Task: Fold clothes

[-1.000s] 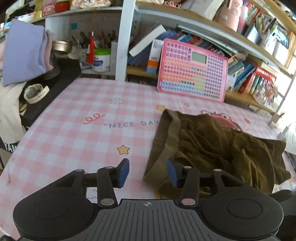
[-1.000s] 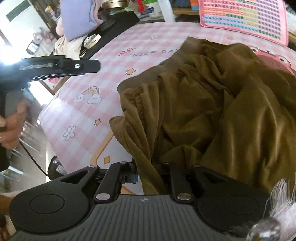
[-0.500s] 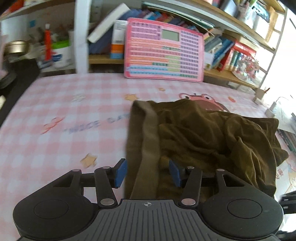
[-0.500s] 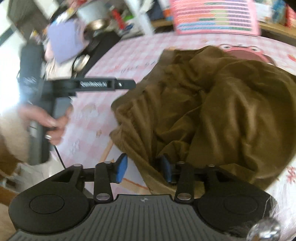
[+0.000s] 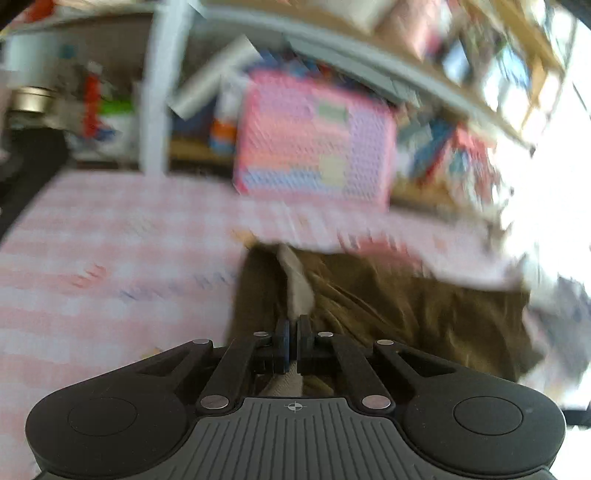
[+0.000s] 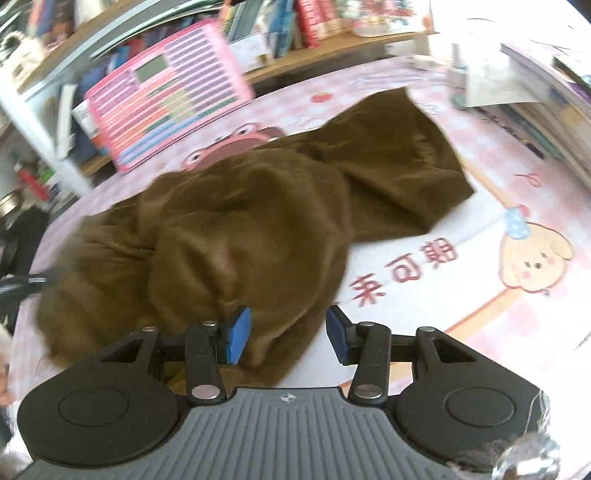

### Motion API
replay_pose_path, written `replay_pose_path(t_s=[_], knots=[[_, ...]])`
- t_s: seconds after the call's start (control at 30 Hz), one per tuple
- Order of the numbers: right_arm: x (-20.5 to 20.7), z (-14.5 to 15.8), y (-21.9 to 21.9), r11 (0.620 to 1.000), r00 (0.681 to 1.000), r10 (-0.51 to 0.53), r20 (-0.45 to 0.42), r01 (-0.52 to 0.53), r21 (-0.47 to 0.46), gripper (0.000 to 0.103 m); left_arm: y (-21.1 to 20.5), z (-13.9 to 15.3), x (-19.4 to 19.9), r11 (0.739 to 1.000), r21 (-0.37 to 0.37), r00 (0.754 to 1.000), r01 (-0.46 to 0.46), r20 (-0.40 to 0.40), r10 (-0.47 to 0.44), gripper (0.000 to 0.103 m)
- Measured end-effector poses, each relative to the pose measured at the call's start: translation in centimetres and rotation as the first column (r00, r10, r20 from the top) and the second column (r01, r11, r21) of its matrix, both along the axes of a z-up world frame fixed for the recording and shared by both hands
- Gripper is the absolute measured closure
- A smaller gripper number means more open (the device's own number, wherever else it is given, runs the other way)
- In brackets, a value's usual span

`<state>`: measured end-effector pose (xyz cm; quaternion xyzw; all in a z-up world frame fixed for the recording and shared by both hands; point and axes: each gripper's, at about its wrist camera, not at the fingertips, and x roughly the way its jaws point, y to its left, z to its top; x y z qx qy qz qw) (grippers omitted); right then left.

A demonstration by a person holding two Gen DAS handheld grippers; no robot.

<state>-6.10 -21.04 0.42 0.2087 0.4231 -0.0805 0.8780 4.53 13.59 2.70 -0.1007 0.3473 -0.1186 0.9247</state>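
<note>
Crumpled olive-brown fabric, a soft garment with a broad waistband (image 6: 258, 229), lies in a rumpled heap on the table, which is covered by a pink-and-white checked cloth with cartoon prints (image 6: 524, 325). In the right wrist view the garment spreads from the lower left up toward the far right, one flatter part reaching toward a stack of books and papers (image 6: 535, 96) at the table's right edge. The right gripper (image 6: 286, 338) hovers at the garment's near edge with its blue-padded fingers (image 6: 236, 334) moderately wide apart; a fold of the fabric sits between them, touching or just beside the left pad, while the right pad stands clear over bare cloth. Nothing is pinched there.

The left wrist view is heavily blurred. The left gripper (image 5: 291, 345) has its fingers closed to a narrow slit, clamped on the garment's waistband edge (image 5: 299, 295), which shows as a paler strip running up from between the pads. The rest of the olive-brown fabric (image 5: 406, 314) stretches away to the right of that grip.

Behind the table, a pink toy board with rows of coloured keys (image 6: 162, 92) leans against a shelf crowded with books (image 6: 295, 22).
</note>
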Motion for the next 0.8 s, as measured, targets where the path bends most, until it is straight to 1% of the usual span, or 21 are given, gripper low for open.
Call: replay_pose_path(t_s=[0.03,0.1,0.13,0.17,0.23,0.33,0.43,0.47,0.5,0.57,0.6,0.63,0.7,0.73,0.77,0.8], knots=[[0.2,0.0,-0.1,1.000,1.000,-0.005,0.003,0.005,0.001,0.058,0.8,0.1,-0.3,1.000,-0.002,1.000,-0.021,0.002,0.021,0.101],[0.8,0.0,0.1,1.000,1.000,0.005,0.007,-0.005,-0.012,0.057,1.5,-2.2,0.4,1.000,0.007,0.997,0.008,-0.075,-0.008,0.101],[1.1,0.1,0.2,1.000,1.000,0.011,0.008,-0.011,-0.020,0.056,1.4,-3.5,0.6,1.000,-0.003,0.993,0.027,-0.113,-0.027,0.101],[1.4,0.1,0.2,0.999,1.000,0.017,0.010,-0.016,-0.027,0.053,1.4,-4.5,0.6,0.999,-0.016,0.990,0.043,-0.131,-0.045,0.101],[2.2,0.3,0.5,0.998,1.000,0.014,0.008,-0.014,-0.056,0.050,1.0,-5.3,0.5,0.999,-0.024,0.992,0.045,-0.118,-0.047,0.100],[3.7,0.2,0.2,0.996,1.000,-0.014,-0.004,0.013,-0.084,0.046,1.2,-6.3,0.6,1.000,-0.015,0.993,0.016,-0.120,-0.018,0.097],[5.3,-0.5,-1.1,0.989,0.996,-0.082,-0.033,0.077,-0.125,0.046,2.0,-6.6,0.3,1.000,0.002,0.993,-0.018,-0.120,0.018,0.095],[5.8,-0.6,-1.5,0.987,0.994,-0.101,-0.034,0.096,-0.132,0.046,2.6,-6.7,0.2,1.000,-0.007,0.992,-0.022,-0.128,0.021,0.095],[6.1,-0.8,-1.7,0.987,0.995,-0.098,-0.030,0.093,-0.130,0.046,3.2,-6.7,0.0,1.000,-0.016,0.990,-0.026,-0.136,0.024,0.095],[7.0,-1.6,-1.7,0.993,0.998,-0.053,-0.046,0.048,-0.107,0.046,4.1,-6.9,-0.6,0.999,-0.026,0.989,-0.032,-0.145,0.028,0.094],[7.3,-2.2,-1.7,0.995,0.997,-0.049,-0.061,0.044,-0.084,0.046,4.4,-6.9,-1.1,0.999,-0.025,0.989,-0.038,-0.146,0.034,0.094],[7.5,-2.7,-1.8,0.997,0.996,-0.047,-0.077,0.043,-0.060,0.048,4.8,-7.0,-1.6,0.999,-0.023,0.988,-0.049,-0.146,0.045,0.094],[8.0,-3.3,-1.3,1.000,0.996,-0.026,-0.091,0.026,-0.002,0.059,5.4,-7.0,-2.5,0.997,-0.018,0.987,-0.076,-0.145,0.072,0.094],[8.2,-3.5,-1.0,0.999,0.995,-0.015,-0.096,0.018,0.027,0.071,5.7,-7.1,-2.9,0.996,-0.016,0.986,-0.091,-0.144,0.087,0.094],[8.4,-3.8,-0.8,0.998,0.995,-0.004,-0.102,0.009,0.056,0.079,6.0,-7.1,-3.2,0.994,-0.014,0.984,-0.109,-0.143,0.105,0.093],[8.8,-3.9,-0.2,0.998,0.994,0.026,-0.102,-0.020,0.060,0.085,6.4,-7.1,-3.6,0.992,-0.012,0.982,-0.128,-0.142,0.125,0.093]])
